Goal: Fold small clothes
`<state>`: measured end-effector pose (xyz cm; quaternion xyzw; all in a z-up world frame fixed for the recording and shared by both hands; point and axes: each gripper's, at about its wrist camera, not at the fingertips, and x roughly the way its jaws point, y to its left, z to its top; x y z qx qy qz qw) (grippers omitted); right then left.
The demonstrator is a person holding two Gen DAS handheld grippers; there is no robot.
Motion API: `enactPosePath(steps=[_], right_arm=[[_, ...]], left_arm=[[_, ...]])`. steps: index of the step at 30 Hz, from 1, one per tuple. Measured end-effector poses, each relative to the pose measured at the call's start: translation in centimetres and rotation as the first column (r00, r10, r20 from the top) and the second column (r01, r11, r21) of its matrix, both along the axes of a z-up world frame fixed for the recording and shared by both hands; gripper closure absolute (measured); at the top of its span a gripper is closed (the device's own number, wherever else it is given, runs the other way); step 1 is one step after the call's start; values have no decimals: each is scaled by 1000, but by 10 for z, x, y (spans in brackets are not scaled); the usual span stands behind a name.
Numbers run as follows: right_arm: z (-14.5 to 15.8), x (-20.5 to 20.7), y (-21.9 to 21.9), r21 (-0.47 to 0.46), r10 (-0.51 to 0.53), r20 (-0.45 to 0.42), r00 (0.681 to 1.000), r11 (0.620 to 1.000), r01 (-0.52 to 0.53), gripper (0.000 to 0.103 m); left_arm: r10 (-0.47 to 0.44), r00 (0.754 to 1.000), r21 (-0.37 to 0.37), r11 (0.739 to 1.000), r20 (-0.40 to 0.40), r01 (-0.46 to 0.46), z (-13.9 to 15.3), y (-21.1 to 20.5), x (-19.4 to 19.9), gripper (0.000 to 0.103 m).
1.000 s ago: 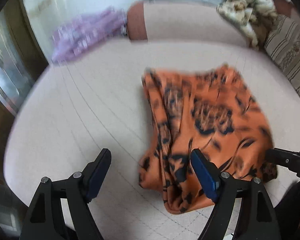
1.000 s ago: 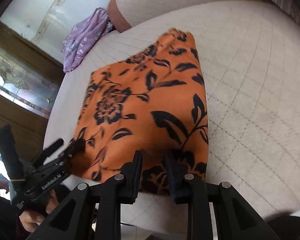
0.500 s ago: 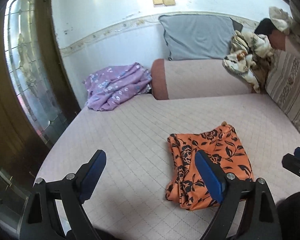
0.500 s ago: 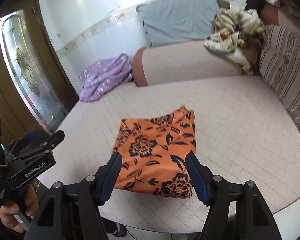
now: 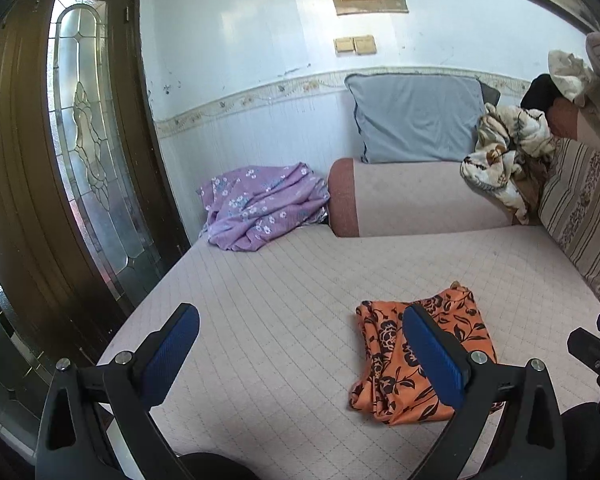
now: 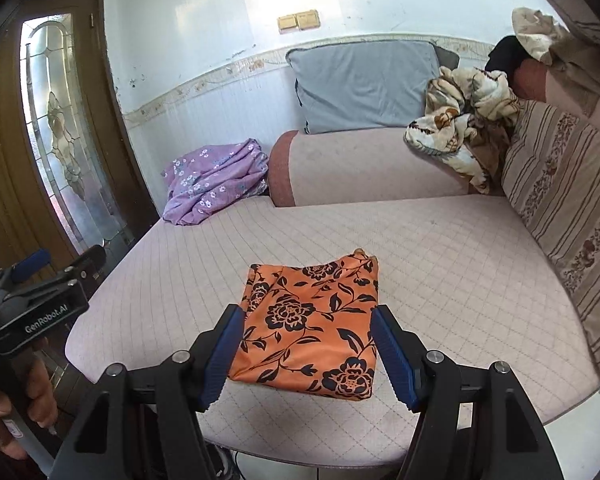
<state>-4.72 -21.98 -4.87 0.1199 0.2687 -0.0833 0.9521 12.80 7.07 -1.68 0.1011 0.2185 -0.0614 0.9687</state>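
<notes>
Orange cloth w/ black floral print, folded into a rough rectangle, lying flat on the quilted pink mattress. Sits near the mattress front edge, approx mid-width. Left side bunched w/ wrinkles, top face smooth. Not held by anything.

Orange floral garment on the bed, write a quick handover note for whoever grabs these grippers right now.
Left gripper: open, empty, hovering above the mattress.
Right gripper: open, empty, hovering just short of the orange floral garment.
The garment lies folded into a compact rectangle near the mattress's front edge, touching neither gripper.
Done: this piece looks folded.
Left: the crumpled purple floral garment at the far left corner appears unfolded, probably next.
</notes>
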Motion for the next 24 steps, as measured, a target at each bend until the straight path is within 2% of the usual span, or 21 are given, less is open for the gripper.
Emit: enactPosePath(steps=[12,19,24], right_arm=[[20,-11,17,-76,-27,62,998,997,32,33],[35,-17,29,-157,-51,120,991,985,70,33],[39,-15,35,-169,-44,134,990,983,67,33]], left_arm=[[-22,998,-40,999,51,24,25,11,-20,2],[-29,998,-58,998,54,32,32,16,-23,2],[-35,997,-55,998,64,39,33,16,-23,2]])
